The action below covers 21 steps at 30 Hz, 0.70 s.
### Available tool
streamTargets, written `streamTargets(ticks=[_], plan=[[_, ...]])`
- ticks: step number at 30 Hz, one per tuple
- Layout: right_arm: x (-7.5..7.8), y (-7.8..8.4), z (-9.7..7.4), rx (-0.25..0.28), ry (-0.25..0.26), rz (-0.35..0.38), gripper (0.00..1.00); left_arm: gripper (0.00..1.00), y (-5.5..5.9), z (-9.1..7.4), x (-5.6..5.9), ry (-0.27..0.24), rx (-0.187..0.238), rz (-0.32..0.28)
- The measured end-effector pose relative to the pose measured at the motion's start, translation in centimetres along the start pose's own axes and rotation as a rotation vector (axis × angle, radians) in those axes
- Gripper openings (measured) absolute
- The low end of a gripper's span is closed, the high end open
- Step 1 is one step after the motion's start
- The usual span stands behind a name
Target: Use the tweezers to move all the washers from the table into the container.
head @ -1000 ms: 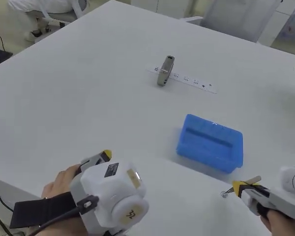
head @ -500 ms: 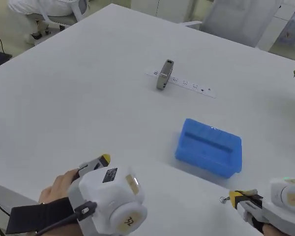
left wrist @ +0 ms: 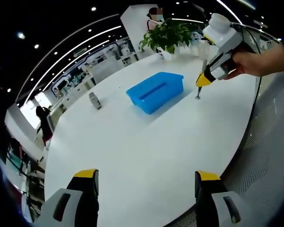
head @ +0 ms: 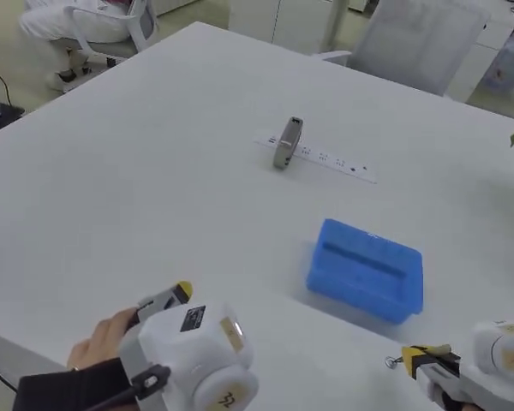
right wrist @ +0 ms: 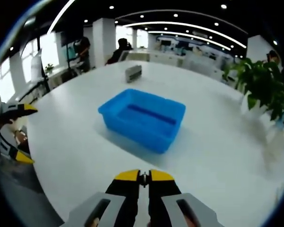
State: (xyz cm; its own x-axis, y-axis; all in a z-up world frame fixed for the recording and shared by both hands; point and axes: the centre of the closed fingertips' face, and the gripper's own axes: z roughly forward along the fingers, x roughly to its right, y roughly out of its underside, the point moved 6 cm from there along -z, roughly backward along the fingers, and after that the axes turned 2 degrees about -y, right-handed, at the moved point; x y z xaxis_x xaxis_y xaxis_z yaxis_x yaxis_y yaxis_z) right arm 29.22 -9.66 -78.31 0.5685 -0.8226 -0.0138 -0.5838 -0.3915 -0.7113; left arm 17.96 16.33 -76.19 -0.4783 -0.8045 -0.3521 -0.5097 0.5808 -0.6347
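The blue container (head: 366, 270) stands open on the white table (head: 154, 188), right of centre. My right gripper (head: 421, 357) is just in front of it at the near right, shut on thin metal tweezers (right wrist: 143, 178). The tweezers' tip (left wrist: 198, 96) touches the table beside the container (left wrist: 156, 90), and a small metal piece (head: 391, 362) sits at that tip; whether it is a washer in the grip I cannot tell. My left gripper (left wrist: 146, 182) hovers open over the near left of the table with nothing between its jaws. In the right gripper view the container (right wrist: 142, 118) lies straight ahead.
A white power strip (head: 319, 157) lies at the far middle, with a grey block (head: 287, 143) standing on its left end. Chairs stand beyond the far edge (head: 428, 43). A plant (right wrist: 260, 90) is at the right, and a seated person (head: 77, 21) at the far left.
The head view has shifted, so everything sits lower in the picture. My right gripper has drawn slightly nearer to me, away from the container. The left gripper has hardly moved.
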Motion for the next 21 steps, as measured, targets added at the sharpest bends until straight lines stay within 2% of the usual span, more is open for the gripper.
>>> streamTargets(ticks=[8,21], plan=[[0.0,-1.3,-0.3,0.024,-0.018,0.016,0.02,0.85,0.0,0.0,-0.1,-0.003,-0.001,-0.005],[-0.4,-5.1,-2.2,0.120,-0.034,0.031,0.02,0.85,0.0,0.0,0.0,-0.003,0.001,0.000]])
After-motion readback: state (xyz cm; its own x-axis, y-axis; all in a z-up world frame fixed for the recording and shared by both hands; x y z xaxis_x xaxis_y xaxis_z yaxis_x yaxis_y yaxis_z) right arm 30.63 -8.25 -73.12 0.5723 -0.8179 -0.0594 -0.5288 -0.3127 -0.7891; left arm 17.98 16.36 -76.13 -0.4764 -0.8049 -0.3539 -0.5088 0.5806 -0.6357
